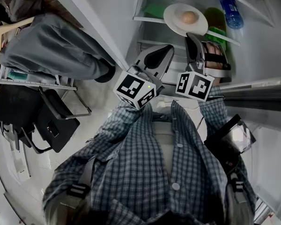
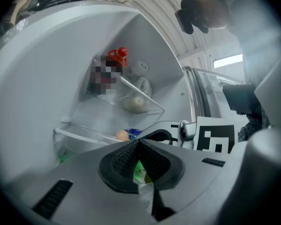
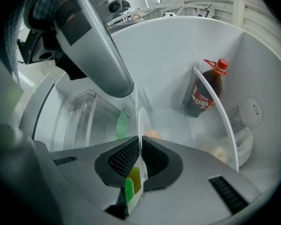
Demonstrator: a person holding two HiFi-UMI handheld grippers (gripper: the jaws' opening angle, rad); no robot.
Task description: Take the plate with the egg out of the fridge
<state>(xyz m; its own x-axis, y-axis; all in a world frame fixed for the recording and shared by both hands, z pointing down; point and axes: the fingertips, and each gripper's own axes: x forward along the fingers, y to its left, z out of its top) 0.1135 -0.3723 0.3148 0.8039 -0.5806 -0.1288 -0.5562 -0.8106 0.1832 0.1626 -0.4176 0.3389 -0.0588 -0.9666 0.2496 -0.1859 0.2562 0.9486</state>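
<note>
The right gripper (image 1: 192, 36) had its jaws closed tight on the near rim of the white plate (image 1: 173, 21), which showed edge-on between its pads in the right gripper view. The egg (image 1: 189, 17) sat on the plate, just right of its middle. The plate was inside the open fridge, over the front edge of a glass shelf (image 1: 147, 18); whether it rested there or was lifted could not be told. The left gripper (image 1: 165, 50) hovered just left of the right one, near the plate, jaws together with nothing between them. A blue bottle (image 1: 231, 11) stood farther right, and a red-capped cola bottle (image 3: 207, 90) deeper inside.
</note>
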